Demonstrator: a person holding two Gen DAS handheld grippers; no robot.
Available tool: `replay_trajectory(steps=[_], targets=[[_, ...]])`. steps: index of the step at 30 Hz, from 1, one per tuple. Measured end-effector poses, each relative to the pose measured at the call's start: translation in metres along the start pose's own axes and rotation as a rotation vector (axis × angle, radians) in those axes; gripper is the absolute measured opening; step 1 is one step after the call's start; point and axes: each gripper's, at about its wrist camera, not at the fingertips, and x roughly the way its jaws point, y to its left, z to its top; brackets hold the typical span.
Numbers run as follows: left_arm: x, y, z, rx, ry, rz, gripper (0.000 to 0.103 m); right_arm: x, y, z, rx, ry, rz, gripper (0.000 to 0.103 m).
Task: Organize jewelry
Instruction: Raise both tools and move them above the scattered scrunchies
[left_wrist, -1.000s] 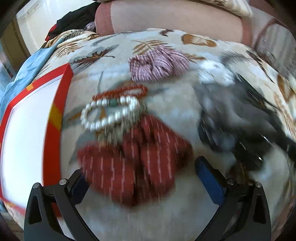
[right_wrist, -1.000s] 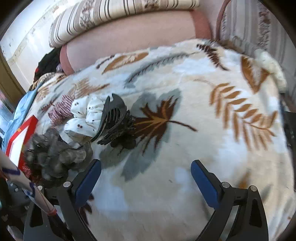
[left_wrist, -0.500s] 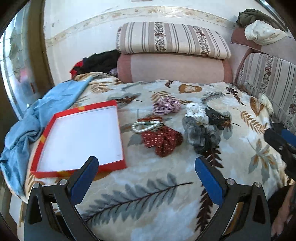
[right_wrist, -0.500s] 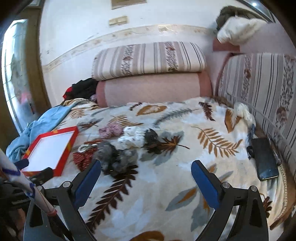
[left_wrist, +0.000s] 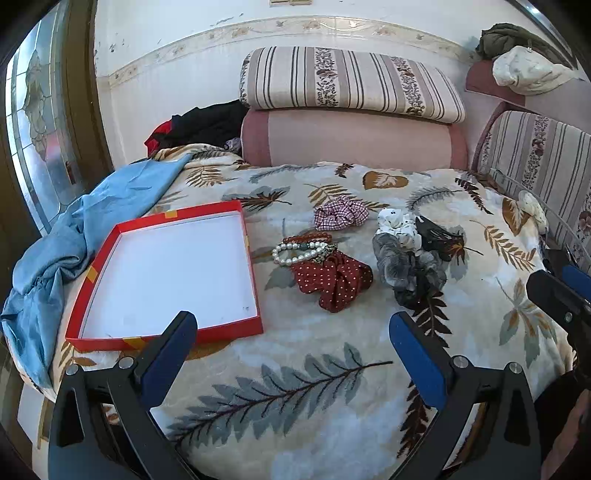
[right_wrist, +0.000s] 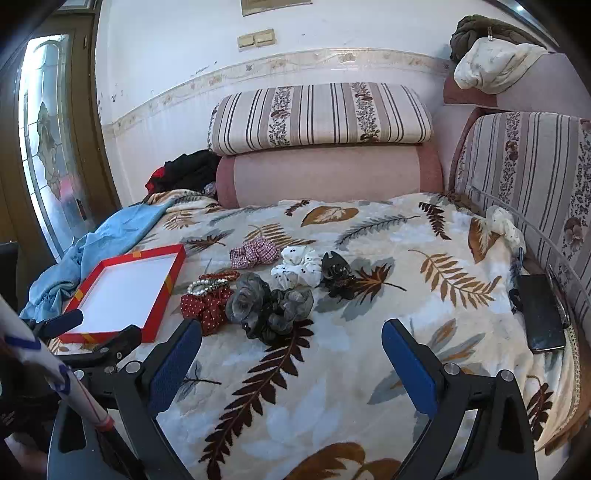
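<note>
- The red tray (left_wrist: 255, 280) lies empty at the left of the blanket (left_wrist: 295, 369).
- Just to its right, a pearl bracelet (left_wrist: 299, 253) rests against a red dotted scrunchie (left_wrist: 332, 278); nothing is sorted yet.
- The left gripper (left_wrist: 291, 350) and right gripper (right_wrist: 291, 362) hover spread and empty; the next move likely calls for a descent onto one piece.

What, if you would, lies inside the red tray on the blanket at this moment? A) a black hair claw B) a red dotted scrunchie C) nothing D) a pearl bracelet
C: the red tray shows only its bare white floor, while the pearl bracelet lies beside it on the blanket.
</note>
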Motion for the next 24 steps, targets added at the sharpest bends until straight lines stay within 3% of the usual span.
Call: replay_trajectory(steps=[19,24], targets=[[0.020,0.014,-0.001,-0.038,0.046,0.000,0.103,0.026,-0.005,-0.004,0.045,0.097,0.062,0.099],[0.031,0.038,0.006,-0.095,0.054,-0.009,0.103,0.048,-0.011,0.002,0.080,0.162,0.124,0.087]])
